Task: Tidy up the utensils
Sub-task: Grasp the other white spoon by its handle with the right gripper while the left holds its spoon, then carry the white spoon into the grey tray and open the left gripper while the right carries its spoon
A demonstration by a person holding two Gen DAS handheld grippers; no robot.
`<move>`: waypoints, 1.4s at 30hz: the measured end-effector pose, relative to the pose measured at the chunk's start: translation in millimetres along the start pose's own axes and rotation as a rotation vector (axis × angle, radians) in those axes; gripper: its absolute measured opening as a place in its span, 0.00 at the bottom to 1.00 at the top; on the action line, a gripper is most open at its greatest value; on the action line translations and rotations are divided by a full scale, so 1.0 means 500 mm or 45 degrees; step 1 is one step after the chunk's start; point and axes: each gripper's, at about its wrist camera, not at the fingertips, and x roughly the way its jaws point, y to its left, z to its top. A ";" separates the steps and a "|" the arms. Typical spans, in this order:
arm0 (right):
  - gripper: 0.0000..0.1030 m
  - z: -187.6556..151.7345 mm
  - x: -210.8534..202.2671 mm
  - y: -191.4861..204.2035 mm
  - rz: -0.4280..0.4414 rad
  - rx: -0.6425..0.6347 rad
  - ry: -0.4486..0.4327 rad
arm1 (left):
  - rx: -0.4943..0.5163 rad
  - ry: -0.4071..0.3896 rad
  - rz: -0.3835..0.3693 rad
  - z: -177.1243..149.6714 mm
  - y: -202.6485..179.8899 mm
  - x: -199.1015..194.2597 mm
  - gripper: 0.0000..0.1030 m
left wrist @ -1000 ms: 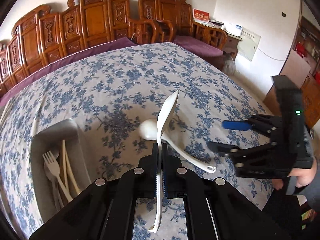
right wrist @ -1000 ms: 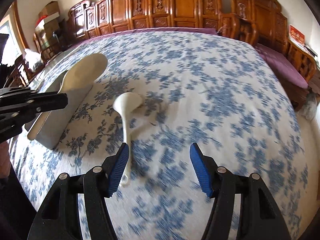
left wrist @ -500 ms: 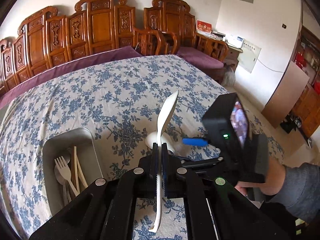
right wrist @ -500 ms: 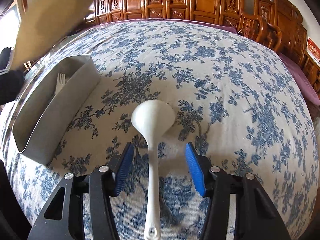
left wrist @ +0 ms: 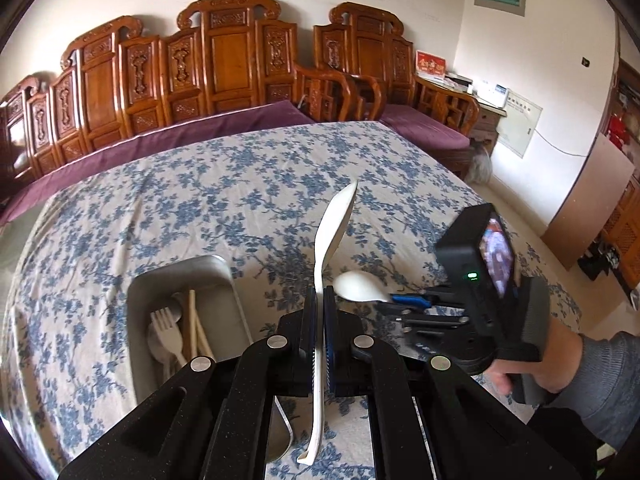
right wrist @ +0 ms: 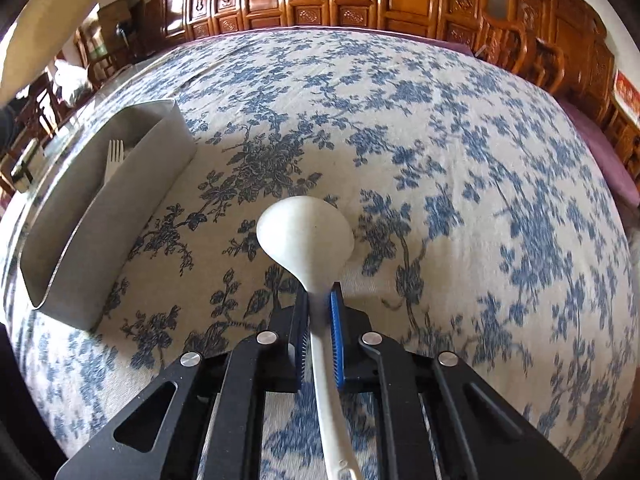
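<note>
My left gripper (left wrist: 319,300) is shut on a cream rice paddle (left wrist: 334,228), held edge-on above the table just right of the grey metal tray (left wrist: 138,292). The tray holds a fork (left wrist: 162,320), chopsticks (left wrist: 192,320) and other utensils. My right gripper (right wrist: 319,300) is shut on the handle of a white ladle (right wrist: 306,232) whose bowl lies on the flowered tablecloth. In the left wrist view the ladle (left wrist: 356,286) and right gripper (left wrist: 404,304) sit right of the paddle. In the right wrist view the tray (right wrist: 132,172) stands to the left.
The blue-flowered tablecloth (left wrist: 240,184) covers the whole table. Carved wooden benches (left wrist: 224,68) with purple cushions stand behind it. The paddle's blade (right wrist: 52,12) looms at the upper left of the right wrist view.
My right gripper moved in over the ladle's handle and closed on it. My left gripper, still holding the paddle, shifted left toward the tray.
</note>
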 end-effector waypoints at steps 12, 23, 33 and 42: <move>0.11 -0.032 -0.137 -0.005 0.011 0.026 -0.126 | -0.065 -0.018 0.073 -0.039 0.030 -0.053 0.03; 0.11 -0.037 -0.232 0.054 0.044 -0.030 -0.207 | -0.082 -0.027 0.112 -0.050 0.056 -0.084 0.03; 0.11 -0.010 -0.257 0.124 0.088 -0.085 -0.236 | -0.158 0.002 0.143 -0.059 0.123 -0.064 0.03; 0.11 0.015 -0.222 0.168 0.140 -0.121 -0.228 | -0.268 0.115 0.164 -0.088 0.203 0.018 0.03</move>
